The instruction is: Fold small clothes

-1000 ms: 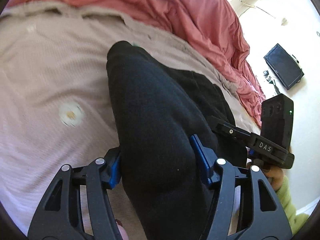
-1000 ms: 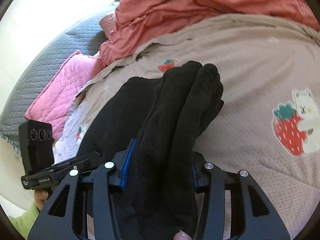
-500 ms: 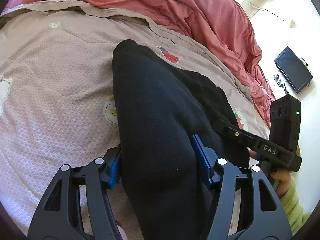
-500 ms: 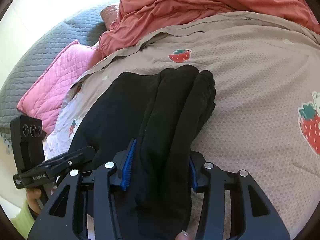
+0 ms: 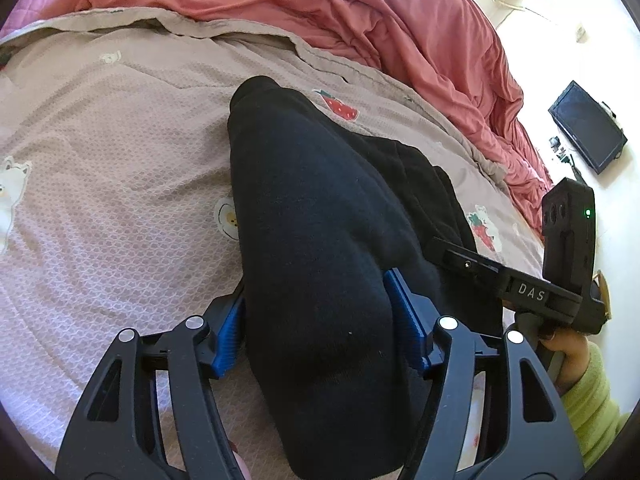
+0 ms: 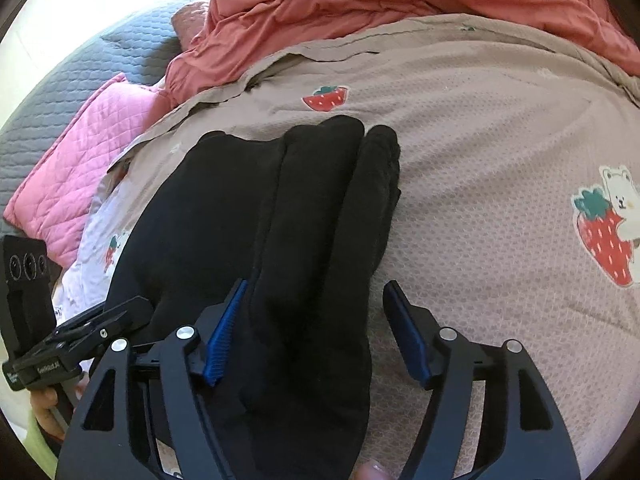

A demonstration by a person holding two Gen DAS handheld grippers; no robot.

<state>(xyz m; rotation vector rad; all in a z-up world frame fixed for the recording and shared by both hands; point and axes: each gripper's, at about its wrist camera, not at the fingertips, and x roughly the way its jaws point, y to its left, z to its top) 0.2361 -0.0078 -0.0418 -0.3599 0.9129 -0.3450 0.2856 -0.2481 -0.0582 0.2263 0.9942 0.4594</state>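
- Since half a second ago the right gripper point(image 6: 316, 328) has let go: its jaws were pressed onto the black garment point(image 6: 280, 240) and now stand wide, with a gap of bedspread point(image 6: 480, 180) showing between the cloth and the pad at 3 o'clock.
- The left gripper point(image 5: 320, 316) is unchanged, jaws clamped on a thick fold of the black garment point(image 5: 312, 220), both blue pads pressing its sides.
- The garment has settled lower; in the right wrist view its folded ridges lie flat on the bedspread, reaching towards 12 o'clock, just short of a strawberry print point(image 6: 325, 98).
- Readable writing: "DAS" on the right gripper's body point(image 5: 532, 292) as seen from the left wrist view, at 3 o'clock. A small label on the left gripper's body point(image 6: 48, 368) in the right wrist view is too blurred to read.
- The garment runs from between each pair of jaws out across the bed, with the red duvet point(image 5: 320, 8) bunched beyond it at 12 o'clock.
- A pink quilted cushion point(image 6: 80, 160) sits at 9 o'clock in the right wrist view.
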